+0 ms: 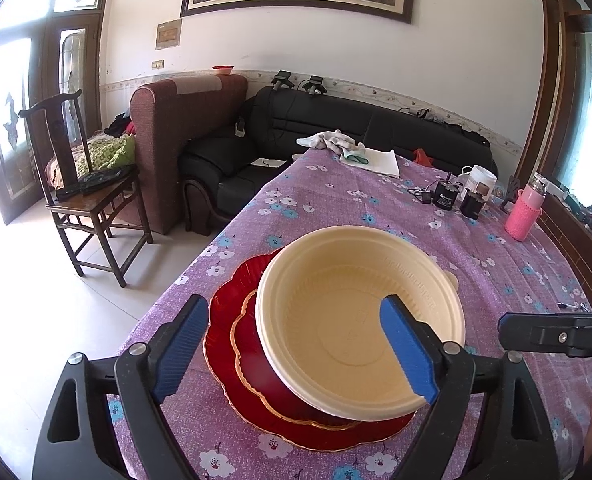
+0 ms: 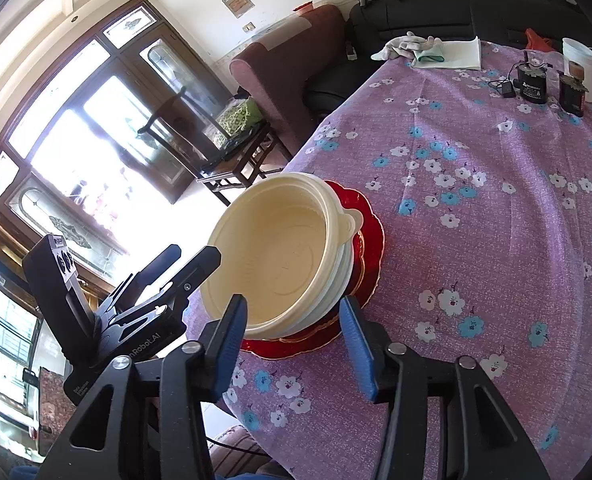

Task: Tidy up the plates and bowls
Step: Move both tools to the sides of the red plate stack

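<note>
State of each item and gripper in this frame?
Cream bowls: nested, tilted, on the plates.
Red plates: stacked, smaller on larger, flat on the table.
Left gripper: open, straddling the bowl rim.
Right gripper: open, empty.
Pink bottle: upright, capped.

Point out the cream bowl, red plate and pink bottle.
cream bowl (image 1: 351,332): left wrist view, inner floor.
red plate (image 2: 369,224): right wrist view, scalloped rim beyond the bowl.
pink bottle (image 1: 523,216): left wrist view, knitted sleeve.

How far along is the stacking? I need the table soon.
Mostly done, it seems: the cream bowls sit nested on the red plates, one stack near the table edge. Both tools, left and right, are open and hold nothing. No other dishes show on the purple cloth.
</note>
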{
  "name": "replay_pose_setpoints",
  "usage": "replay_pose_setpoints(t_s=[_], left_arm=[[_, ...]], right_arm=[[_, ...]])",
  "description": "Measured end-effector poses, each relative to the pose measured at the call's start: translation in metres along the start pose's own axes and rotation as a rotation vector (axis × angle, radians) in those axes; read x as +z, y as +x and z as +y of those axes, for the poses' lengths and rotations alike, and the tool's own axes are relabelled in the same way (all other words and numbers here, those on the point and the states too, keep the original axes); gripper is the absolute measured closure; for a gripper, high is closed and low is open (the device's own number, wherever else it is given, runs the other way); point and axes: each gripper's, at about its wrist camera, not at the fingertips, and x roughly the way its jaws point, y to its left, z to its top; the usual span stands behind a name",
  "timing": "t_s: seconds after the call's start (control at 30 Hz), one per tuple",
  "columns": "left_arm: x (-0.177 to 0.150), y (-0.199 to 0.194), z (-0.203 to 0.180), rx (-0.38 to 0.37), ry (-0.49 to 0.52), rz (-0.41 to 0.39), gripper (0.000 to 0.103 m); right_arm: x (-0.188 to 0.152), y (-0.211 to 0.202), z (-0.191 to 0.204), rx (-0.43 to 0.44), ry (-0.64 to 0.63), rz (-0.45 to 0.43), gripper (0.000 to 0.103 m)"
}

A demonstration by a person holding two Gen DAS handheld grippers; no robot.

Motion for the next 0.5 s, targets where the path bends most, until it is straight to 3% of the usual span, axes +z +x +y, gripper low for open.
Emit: replay_pose_setpoints(t_s=[0.5], left_arm=[[-0.002, 0.005, -0.017, 0.061, 0.038, 0.020, 0.006]], right_arm=[[-0.003, -0.001, -0.009, -0.032, 0.021, 0.007, 0.030]])
